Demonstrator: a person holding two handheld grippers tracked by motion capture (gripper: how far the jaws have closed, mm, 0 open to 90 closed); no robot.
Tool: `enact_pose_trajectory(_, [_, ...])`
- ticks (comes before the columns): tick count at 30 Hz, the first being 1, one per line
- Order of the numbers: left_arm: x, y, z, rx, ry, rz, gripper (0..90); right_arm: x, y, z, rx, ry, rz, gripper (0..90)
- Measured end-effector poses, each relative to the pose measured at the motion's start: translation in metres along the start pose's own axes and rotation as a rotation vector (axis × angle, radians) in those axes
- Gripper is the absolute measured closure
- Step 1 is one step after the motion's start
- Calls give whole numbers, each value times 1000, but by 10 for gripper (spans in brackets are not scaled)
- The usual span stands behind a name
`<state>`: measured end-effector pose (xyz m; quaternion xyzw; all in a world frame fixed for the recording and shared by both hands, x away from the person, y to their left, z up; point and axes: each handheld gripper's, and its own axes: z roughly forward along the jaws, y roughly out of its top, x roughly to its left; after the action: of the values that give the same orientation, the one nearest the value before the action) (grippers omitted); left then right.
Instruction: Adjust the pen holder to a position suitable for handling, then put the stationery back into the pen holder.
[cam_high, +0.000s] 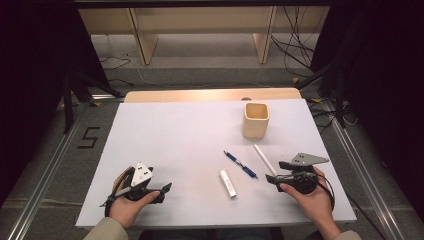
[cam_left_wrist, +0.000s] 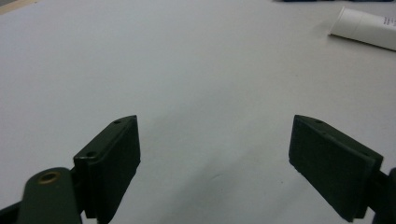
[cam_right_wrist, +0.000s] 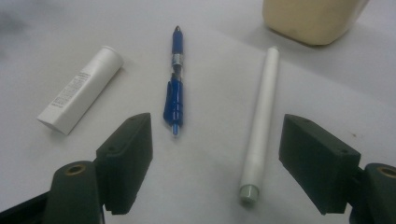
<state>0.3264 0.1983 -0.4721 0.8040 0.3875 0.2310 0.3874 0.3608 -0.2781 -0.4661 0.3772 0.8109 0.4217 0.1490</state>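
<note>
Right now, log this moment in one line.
left gripper: open, empty | right gripper: open, facing white pen | blue pen, tube, cup: untouched

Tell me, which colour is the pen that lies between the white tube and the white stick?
The pen is blue, clearest in the right gripper view.

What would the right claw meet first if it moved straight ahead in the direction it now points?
Probably the white pen: it lies between the open jaws of the right claw, near the right-hand one. The blue pen lies slightly aside; the beige cup stands farther on.
</note>
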Motion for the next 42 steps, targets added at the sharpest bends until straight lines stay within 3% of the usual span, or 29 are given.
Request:
enact_pose_trajectory(34, [2, -2, 4, 13, 6, -10, 163, 2, 2, 2, -13, -22, 4, 267])
enact_pose_trajectory(42, [1, -2, 6, 14, 2, -15, 163, 3, 3, 1, -17, -31, 7, 333])
